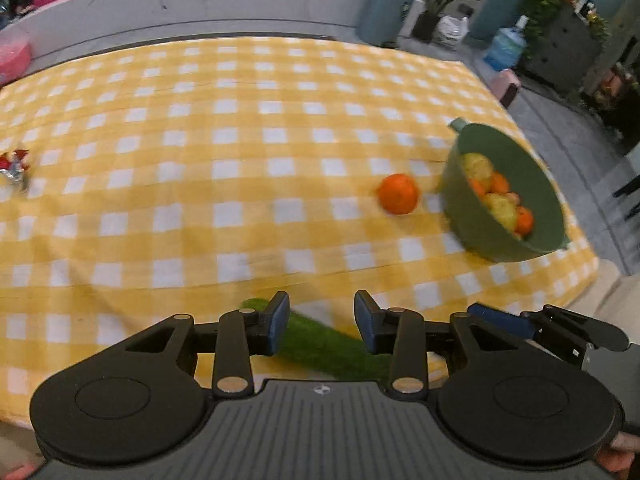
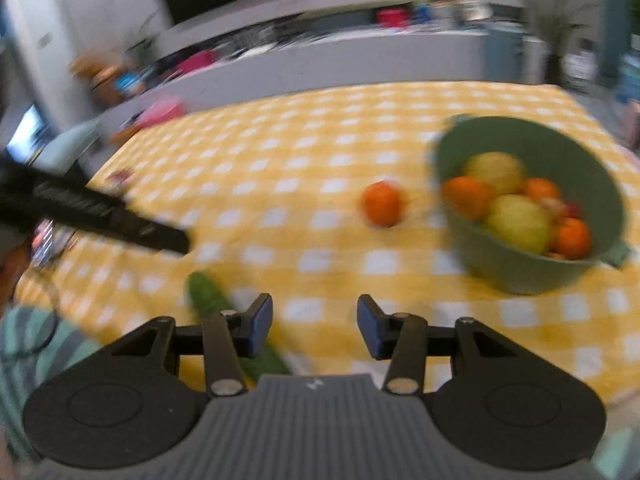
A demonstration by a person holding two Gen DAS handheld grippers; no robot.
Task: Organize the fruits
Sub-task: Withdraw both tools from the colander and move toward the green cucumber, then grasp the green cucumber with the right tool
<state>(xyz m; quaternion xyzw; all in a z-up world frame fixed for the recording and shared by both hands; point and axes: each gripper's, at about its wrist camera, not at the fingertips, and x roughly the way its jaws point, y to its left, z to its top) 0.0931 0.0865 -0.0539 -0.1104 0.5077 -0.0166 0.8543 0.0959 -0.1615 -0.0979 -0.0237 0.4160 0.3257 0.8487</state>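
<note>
lying beyond the parted right claw (image 2: 315,324), left of bowl (image 2: 532,276): orange (image 2: 381,204)

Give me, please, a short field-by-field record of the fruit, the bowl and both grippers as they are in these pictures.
surface: yellow checked tablecloth
bowl: green bowl, holding orange and yellow fruit
loose fruit: orange on the cloth, left of the bowl, apart from it
near edge: cucumber lying by the grippers
left gripper: open, empty
right gripper: open, empty

Yellow-white checked tablecloth (image 1: 240,168), green bowl (image 1: 476,220)
</note>
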